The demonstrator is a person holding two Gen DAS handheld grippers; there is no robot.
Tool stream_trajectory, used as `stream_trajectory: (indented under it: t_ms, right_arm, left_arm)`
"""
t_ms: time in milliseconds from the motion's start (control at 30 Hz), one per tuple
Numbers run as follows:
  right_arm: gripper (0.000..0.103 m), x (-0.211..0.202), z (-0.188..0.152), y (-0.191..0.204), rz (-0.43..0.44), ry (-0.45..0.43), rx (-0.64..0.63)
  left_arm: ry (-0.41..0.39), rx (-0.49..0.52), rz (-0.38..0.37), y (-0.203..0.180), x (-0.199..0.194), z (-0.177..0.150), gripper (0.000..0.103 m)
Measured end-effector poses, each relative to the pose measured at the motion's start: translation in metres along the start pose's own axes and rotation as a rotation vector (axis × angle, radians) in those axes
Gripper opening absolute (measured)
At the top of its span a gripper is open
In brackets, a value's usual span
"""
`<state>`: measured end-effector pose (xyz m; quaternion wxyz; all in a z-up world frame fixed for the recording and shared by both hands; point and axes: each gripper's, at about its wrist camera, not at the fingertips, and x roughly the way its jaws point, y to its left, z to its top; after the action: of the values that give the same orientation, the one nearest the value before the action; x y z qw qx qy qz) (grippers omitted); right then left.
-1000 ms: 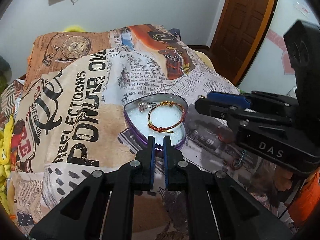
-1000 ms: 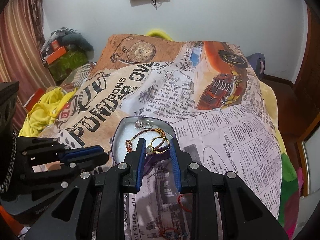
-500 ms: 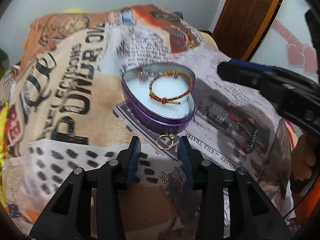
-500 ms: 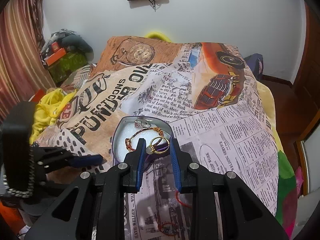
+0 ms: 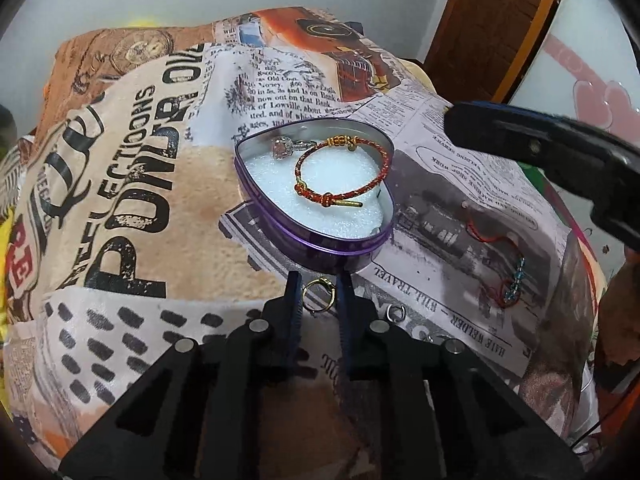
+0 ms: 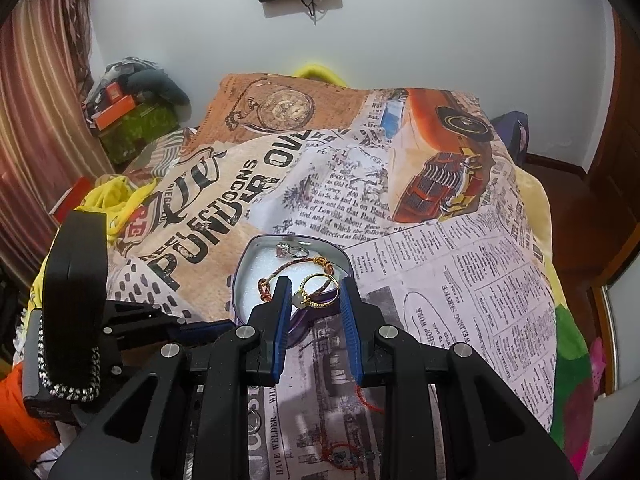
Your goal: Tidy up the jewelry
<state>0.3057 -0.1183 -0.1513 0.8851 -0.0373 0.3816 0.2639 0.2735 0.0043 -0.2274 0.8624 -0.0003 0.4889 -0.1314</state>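
Observation:
A purple heart-shaped tin (image 5: 320, 240) with white foam lies on the printed blanket; it holds a red-gold cord bracelet (image 5: 344, 172) and a silver stone ring (image 5: 286, 147). My left gripper (image 5: 318, 290) has closed around a small gold ring (image 5: 317, 296) just in front of the tin. My right gripper (image 6: 312, 294) is shut on a gold ring with a pale stone (image 6: 316, 292), held above the tin's (image 6: 244, 276) near rim. The bracelet (image 6: 296, 270) shows beyond it.
A red string bracelet with blue beads (image 5: 502, 268) and a small silver ring (image 5: 394, 313) lie on the blanket right of the tin. The string bracelet also shows in the right wrist view (image 6: 344, 456). A door (image 5: 492, 20) stands far right.
My left gripper opened, came down in front of the tin and closed on a small gold ring. My right gripper stayed above the tin with its gold ring.

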Motion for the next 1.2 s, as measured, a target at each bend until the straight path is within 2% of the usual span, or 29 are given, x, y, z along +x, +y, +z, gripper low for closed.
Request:
stream_trajectory:
  t_ms: [33,367,633,833,1200]
  right_arm:
    - [0.022,0.000,0.001,0.000,-0.001,-0.001,-0.001]
    - [0.022,0.000,0.005,0.001,-0.004,-0.011,-0.003]
    - [0.022,0.011,0.007,0.002,0.009,0.001,0.008]
    - [0.022,0.023,0.011,0.001,0.019,0.016,0.005]
    - [0.022,0.043,0.012,-0.002,0.060,0.063,0.017]
  left_arm:
    - [-0.004,0.005,-0.001,-0.001,-0.002,-0.001,0.006]
    - [-0.076,-0.039,-0.001,0.012,-0.032,0.006,0.006]
    - [-0.161,-0.044,-0.033,0.015,-0.049,0.042,0.006]
    - [-0.157,-0.038,-0.037,0.016,-0.035,0.060,0.006]
    - [-0.130,-0.034,-0.044,0.019,-0.017,0.061,0.006]
